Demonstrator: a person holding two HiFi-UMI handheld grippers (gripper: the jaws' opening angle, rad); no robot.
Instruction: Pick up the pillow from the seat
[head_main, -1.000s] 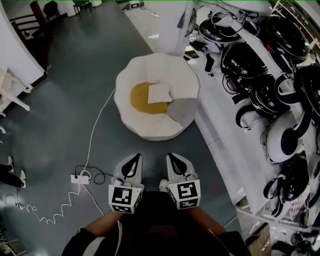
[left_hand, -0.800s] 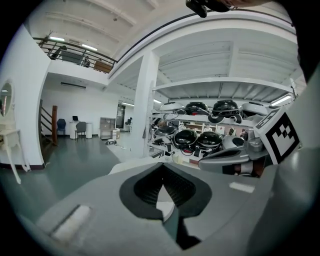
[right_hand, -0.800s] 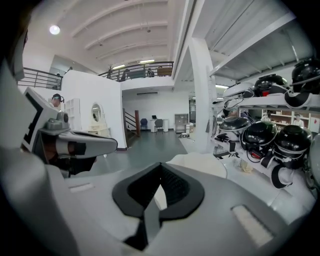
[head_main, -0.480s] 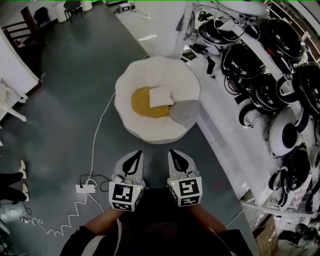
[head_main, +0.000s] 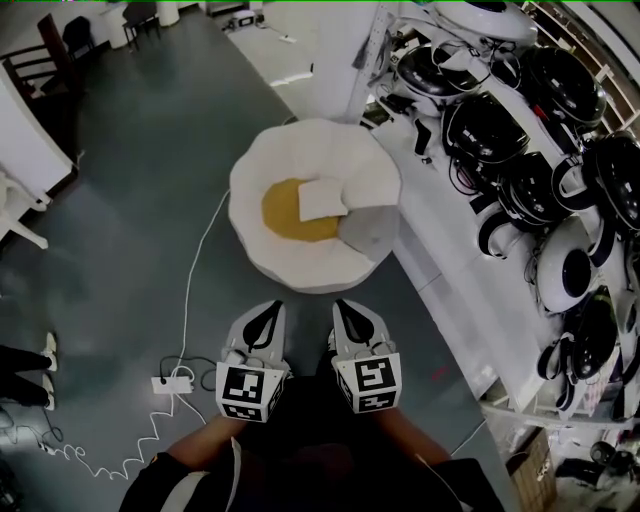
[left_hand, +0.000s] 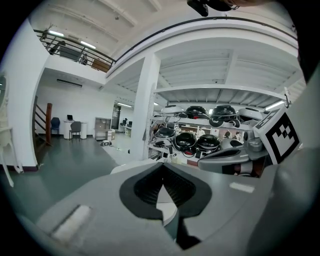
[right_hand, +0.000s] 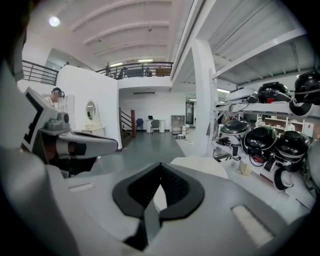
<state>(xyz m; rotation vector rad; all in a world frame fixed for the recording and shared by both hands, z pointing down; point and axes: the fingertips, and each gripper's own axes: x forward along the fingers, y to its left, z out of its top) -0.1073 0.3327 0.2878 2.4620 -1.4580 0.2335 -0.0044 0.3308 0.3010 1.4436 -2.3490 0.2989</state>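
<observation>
Pillow (head_main: 322, 198) sits in the seat (head_main: 290, 262), shelf (head_main: 447, 275) just right of it, power strip (head_main: 167, 382) on the floor (head_main: 130, 200) left.

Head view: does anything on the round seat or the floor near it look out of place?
Nothing is spilled or broken. The white pillow lies askew on the yellow centre of the seat, a grey cushion is pushed against its rim, and a white cable trails loose over the floor to a power strip.
</observation>
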